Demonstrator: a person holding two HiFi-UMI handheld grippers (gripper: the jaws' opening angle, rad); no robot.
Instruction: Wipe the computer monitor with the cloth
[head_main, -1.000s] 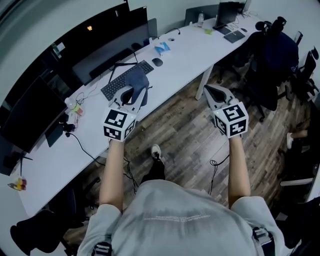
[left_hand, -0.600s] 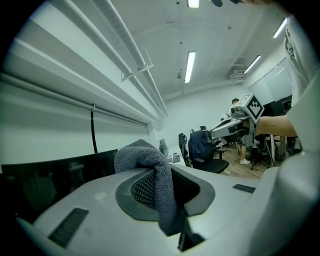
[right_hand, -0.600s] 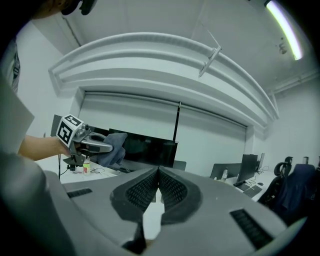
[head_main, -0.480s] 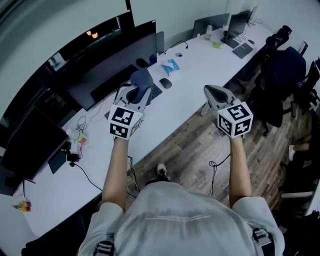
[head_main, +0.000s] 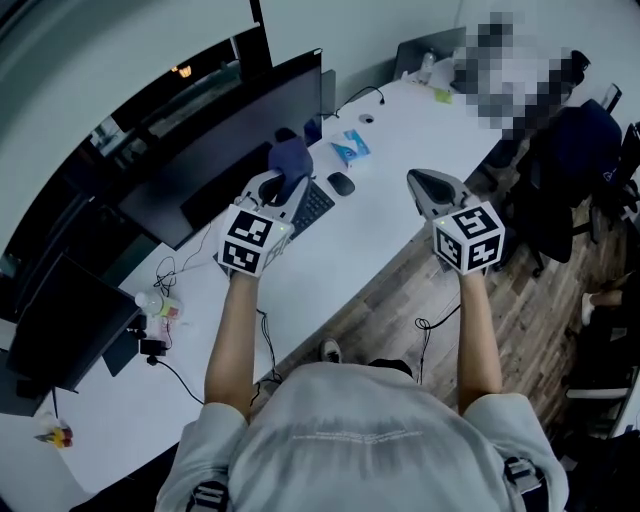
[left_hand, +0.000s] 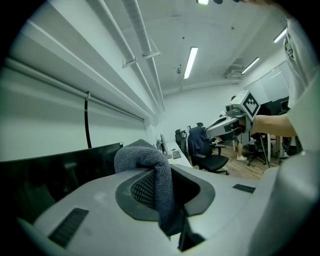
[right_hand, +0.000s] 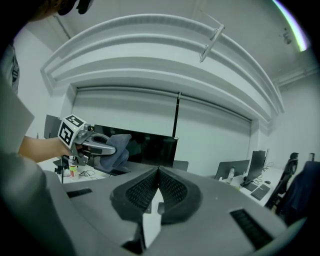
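Now: cloth raised to the screen, wipe not begun

My left gripper (head_main: 279, 187) is clamped on the dark cloth (head_main: 290, 160), which bunches out past the tips, close in front of the wide monitor (head_main: 235, 135) on the white desk (head_main: 385, 140). My right gripper (head_main: 418, 181) is closed on nothing and held well apart.

Judgement: lead with the cloth wad, never the jaw tips. Use light pressure and overlapping sweeps.

Head view gives the layout, with keyboard (head_main: 312, 205) and mouse (head_main: 341, 184) below the screen. Only the left gripper view shows the cloth folded over one pad and down through the pinch. The right gripper view shows it side-on against the dark panel. Whether it touches, I cannot tell.
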